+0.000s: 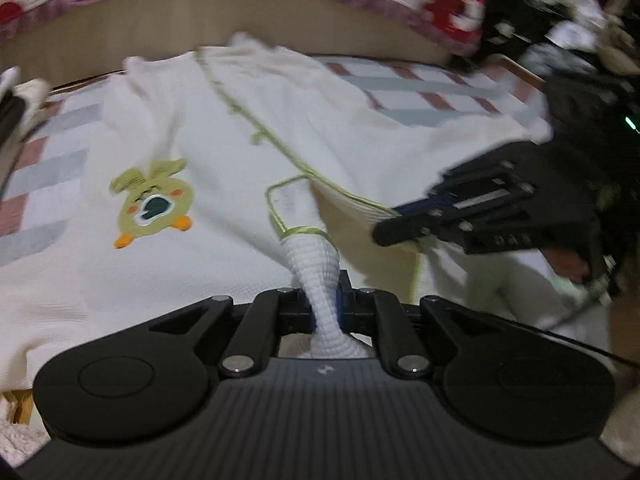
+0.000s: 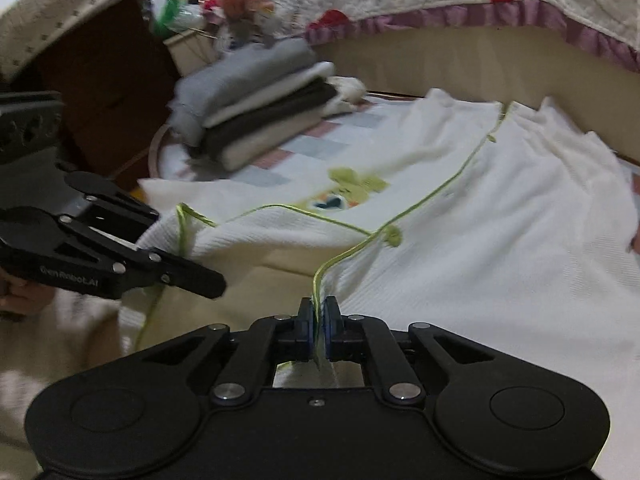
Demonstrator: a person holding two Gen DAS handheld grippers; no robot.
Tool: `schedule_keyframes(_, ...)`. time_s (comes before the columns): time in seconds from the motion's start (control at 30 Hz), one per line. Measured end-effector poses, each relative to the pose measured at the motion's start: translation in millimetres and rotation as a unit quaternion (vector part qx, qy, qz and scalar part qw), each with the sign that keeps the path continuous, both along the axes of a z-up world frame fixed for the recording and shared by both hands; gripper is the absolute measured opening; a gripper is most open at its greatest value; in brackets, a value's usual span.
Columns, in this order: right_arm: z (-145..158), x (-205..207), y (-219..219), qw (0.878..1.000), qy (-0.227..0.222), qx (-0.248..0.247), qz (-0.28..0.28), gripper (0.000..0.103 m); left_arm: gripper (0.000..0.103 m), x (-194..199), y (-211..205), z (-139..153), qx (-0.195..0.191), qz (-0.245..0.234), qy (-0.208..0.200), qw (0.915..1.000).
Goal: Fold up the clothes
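White garment [image 1: 208, 152] spread on checked bed cover [image 1: 404, 92], long axis running away toward far edge, left tongs [image 1: 325, 304] pinching bunched fabric, right tongs [image 2: 319, 322] pinching green-trimmed edge, folded stack [image 2: 260, 104] at far-left corner only in right view.

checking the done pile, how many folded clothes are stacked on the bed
4, as far as the blur allows: a grey one on top, a white one under it, a dark one next, a pale one at the bottom. More may be hidden behind.
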State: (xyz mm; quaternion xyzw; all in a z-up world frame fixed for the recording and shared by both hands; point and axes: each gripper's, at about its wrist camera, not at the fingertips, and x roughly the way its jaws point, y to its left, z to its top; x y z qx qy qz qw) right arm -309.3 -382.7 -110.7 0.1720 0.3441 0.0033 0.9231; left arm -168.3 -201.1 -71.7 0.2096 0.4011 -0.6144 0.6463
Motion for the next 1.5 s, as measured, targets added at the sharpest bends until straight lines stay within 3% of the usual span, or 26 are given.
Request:
schedule_keyframes(0.07,-4,-1,4,1.0,0.018,0.006,0.025,0.008,0.008,-8,-7,-19,0.04,-0.01,0.013,0.9991)
schedule_keyframes(0.2,-33,17,22,0.993,0.101,-0.003,0.068,0.008,0.009,-26,-15,-50,0.094,-0.015,0.02,0.9953)
schedule_keyframes(0.27,-37,22,29,0.99,0.12,-0.016,0.077,0.008,0.013,-25,-15,-57,0.107,-0.009,0.031,0.9937)
schedule_keyframes(0.3,-39,24,30,0.99,0.123,-0.016,0.075,0.008,0.024,-22,-15,-57,0.109,-0.003,0.036,0.9934)
schedule_keyframes(0.33,-40,25,30,0.989,0.125,-0.017,0.072,0.008,0.033,-18,-13,-54,0.108,0.004,0.038,0.9934)
schedule_keyframes(0.43,-45,30,27,0.989,0.133,-0.016,0.058,0.013,0.044,-2,-7,-43,0.099,0.025,0.048,0.9936)
schedule_keyframes(0.57,-37,22,20,0.993,0.1,0.037,0.047,0.03,0.06,47,11,-3,0.021,0.074,0.085,0.9934)
schedule_keyframes(0.67,-27,14,9,0.995,0.07,0.063,0.038,0.032,0.064,98,14,4,-0.008,0.154,0.055,0.9865)
schedule_keyframes(0.73,-22,12,-5,0.996,0.057,0.067,0.006,0.035,0.064,135,9,-3,-0.007,0.204,0.016,0.9788)
schedule_keyframes(0.87,-16,9,-42,0.994,0.048,0.056,-0.079,0.039,0.064,196,-30,-32,0.011,0.242,-0.052,0.9689)
schedule_keyframes(1.03,-14,19,-99,0.982,0.053,0.025,-0.182,0.046,0.064,242,-94,-69,0.025,0.237,-0.056,0.9694)
schedule_keyframes(1.17,-5,30,-152,0.964,0.045,-0.017,-0.26,0.047,0.064,269,-133,-92,0.012,0.258,-0.027,0.9656)
schedule_keyframes(1.3,-2,45,-220,0.948,0.042,-0.002,-0.316,0.047,0.064,304,-162,-102,-0.009,0.282,0.001,0.9592)
schedule_keyframes(1.5,-26,72,-309,0.924,0.032,0.046,-0.377,0.047,0.064,355,-208,-108,-0.023,0.303,0.007,0.9527)
